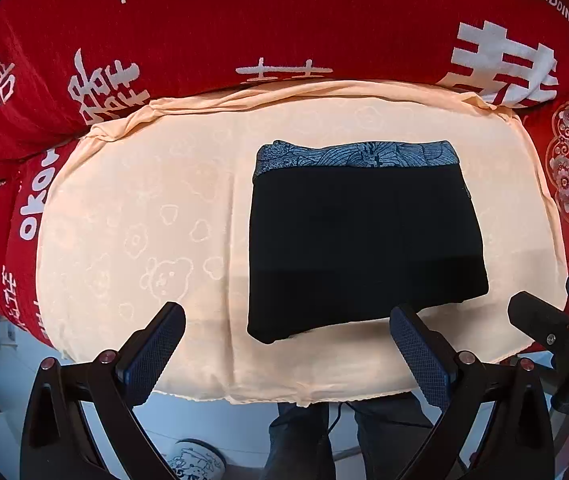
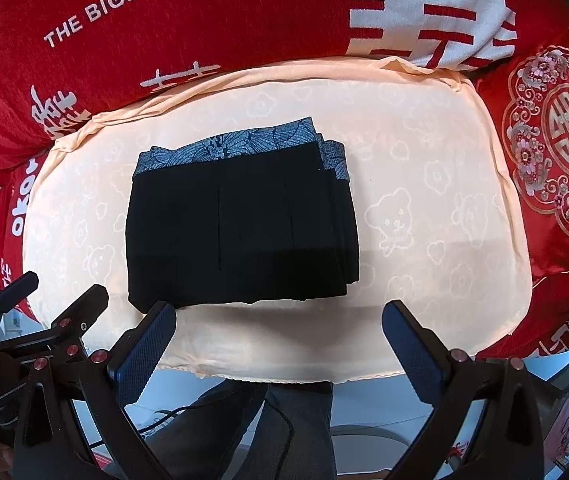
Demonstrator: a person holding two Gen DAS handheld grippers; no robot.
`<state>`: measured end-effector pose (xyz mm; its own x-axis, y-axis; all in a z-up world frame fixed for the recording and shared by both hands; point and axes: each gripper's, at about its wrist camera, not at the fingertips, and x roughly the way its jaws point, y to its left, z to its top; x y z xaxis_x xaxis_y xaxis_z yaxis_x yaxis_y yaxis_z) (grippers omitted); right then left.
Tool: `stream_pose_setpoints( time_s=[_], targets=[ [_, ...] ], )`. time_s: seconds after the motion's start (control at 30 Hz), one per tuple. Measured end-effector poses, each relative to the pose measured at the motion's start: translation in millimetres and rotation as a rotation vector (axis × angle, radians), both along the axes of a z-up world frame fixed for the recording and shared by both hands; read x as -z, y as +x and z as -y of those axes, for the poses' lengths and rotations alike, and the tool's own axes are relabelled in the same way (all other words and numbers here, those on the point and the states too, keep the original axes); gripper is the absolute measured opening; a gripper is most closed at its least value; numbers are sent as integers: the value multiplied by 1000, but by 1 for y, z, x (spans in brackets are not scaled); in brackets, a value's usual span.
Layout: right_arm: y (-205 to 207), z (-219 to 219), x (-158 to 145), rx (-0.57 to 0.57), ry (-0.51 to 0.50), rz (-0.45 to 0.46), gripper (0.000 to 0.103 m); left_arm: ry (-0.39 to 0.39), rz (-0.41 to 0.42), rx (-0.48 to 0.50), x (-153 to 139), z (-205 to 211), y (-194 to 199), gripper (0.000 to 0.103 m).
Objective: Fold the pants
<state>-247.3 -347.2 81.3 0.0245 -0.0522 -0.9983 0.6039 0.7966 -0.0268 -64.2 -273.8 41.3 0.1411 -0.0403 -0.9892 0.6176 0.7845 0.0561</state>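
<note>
The black pants (image 1: 364,240) lie folded into a compact stack on a peach cloth (image 1: 144,220), with a blue patterned waistband at the far edge. They also show in the right wrist view (image 2: 240,232), with layered folds at the right side. My left gripper (image 1: 288,320) is open and empty, held above the cloth's near edge just in front of the pants. My right gripper (image 2: 280,320) is open and empty, also just in front of the pants. Each gripper shows at the edge of the other's view.
The peach cloth (image 2: 424,240) covers a cushion-like surface ringed by red bedding with white lettering (image 1: 244,20). A red embroidered pillow (image 2: 556,148) sits at the right. The floor and a person's legs (image 2: 264,420) lie below the near edge.
</note>
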Motion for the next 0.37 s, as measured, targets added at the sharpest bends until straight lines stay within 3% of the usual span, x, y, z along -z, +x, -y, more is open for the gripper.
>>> stream_pose_setpoints(
  time_s=[0.37],
  targets=[
    [1,-1,1,-2,-2,-4,103,-13,4,14,-2,5,-1,103]
  ],
)
